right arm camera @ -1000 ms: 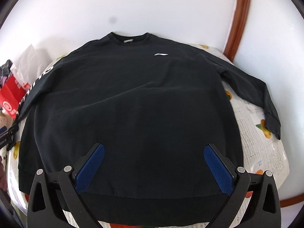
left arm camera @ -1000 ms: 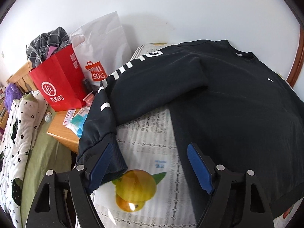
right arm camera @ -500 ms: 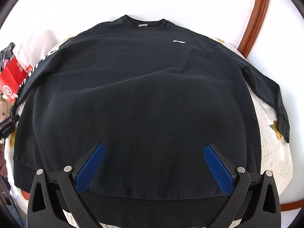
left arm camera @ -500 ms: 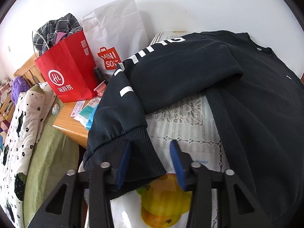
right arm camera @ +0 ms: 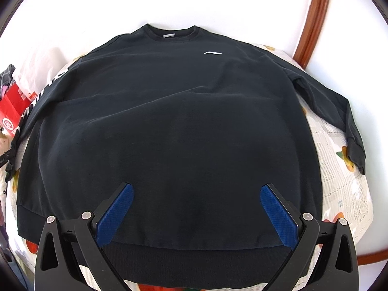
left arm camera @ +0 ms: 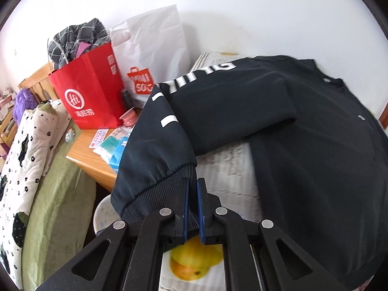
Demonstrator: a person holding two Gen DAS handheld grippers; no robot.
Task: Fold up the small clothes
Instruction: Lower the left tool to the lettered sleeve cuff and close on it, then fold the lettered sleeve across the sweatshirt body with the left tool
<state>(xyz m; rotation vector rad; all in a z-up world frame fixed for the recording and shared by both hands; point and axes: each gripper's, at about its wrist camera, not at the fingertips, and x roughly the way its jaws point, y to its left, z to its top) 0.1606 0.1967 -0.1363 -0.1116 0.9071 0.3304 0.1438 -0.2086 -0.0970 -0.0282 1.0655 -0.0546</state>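
Your black sweatshirt [right arm camera: 169, 121] lies flat, front up, across the fruit-print cloth [right arm camera: 339, 169], nothing folded yet. Your left gripper [left arm camera: 192, 203] has just closed its jaws on the sleeve cuff [left arm camera: 157, 194]. Your right gripper [right arm camera: 196, 208] hovers wide open over the hem, holding nothing.
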